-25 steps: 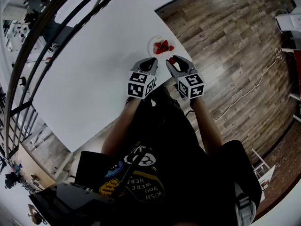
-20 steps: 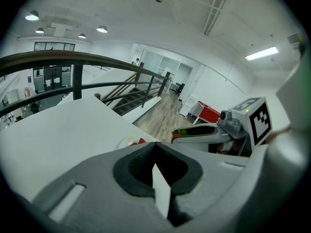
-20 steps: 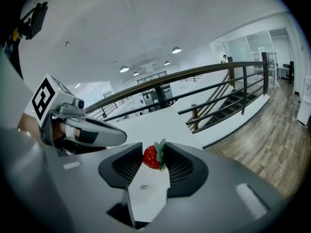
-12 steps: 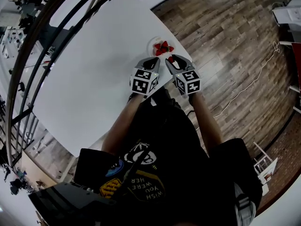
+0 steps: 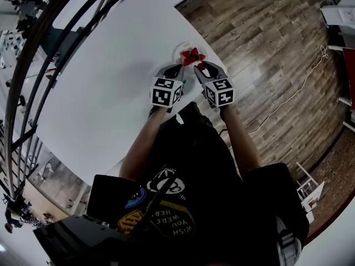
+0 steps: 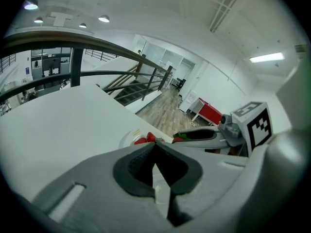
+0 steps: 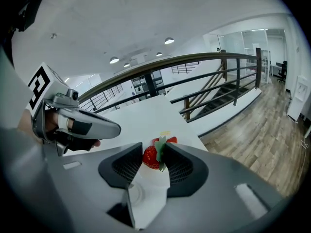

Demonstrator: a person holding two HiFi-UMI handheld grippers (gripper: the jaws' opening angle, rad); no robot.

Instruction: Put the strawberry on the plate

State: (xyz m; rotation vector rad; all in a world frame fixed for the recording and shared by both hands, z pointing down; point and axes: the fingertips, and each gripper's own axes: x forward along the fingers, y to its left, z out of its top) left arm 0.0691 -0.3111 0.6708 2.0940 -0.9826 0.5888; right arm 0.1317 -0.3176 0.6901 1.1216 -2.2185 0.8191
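A small white plate (image 5: 177,51) sits at the table's near right corner with red strawberries (image 5: 192,55) on it. My right gripper (image 5: 198,66) is shut on one strawberry (image 7: 151,157), its green leaves against the right jaw, held at the plate's near edge. The plate's strawberries (image 7: 167,140) show just beyond it. My left gripper (image 5: 179,69) hovers beside the plate on the left, its jaws shut with nothing between them (image 6: 154,147). In the left gripper view, the plate (image 6: 126,140) lies just ahead and the right gripper (image 6: 204,136) reaches in from the right.
The white table (image 5: 111,71) stretches far to the left and ahead. Its right edge drops to a wooden floor (image 5: 266,49). A dark railing (image 7: 194,62) and stairs lie beyond the table. A white cable (image 5: 294,98) runs across the floor.
Both grippers have moved forward toward the plate. The right one still carries the strawberry, which has come from short of the plate to its near edge.
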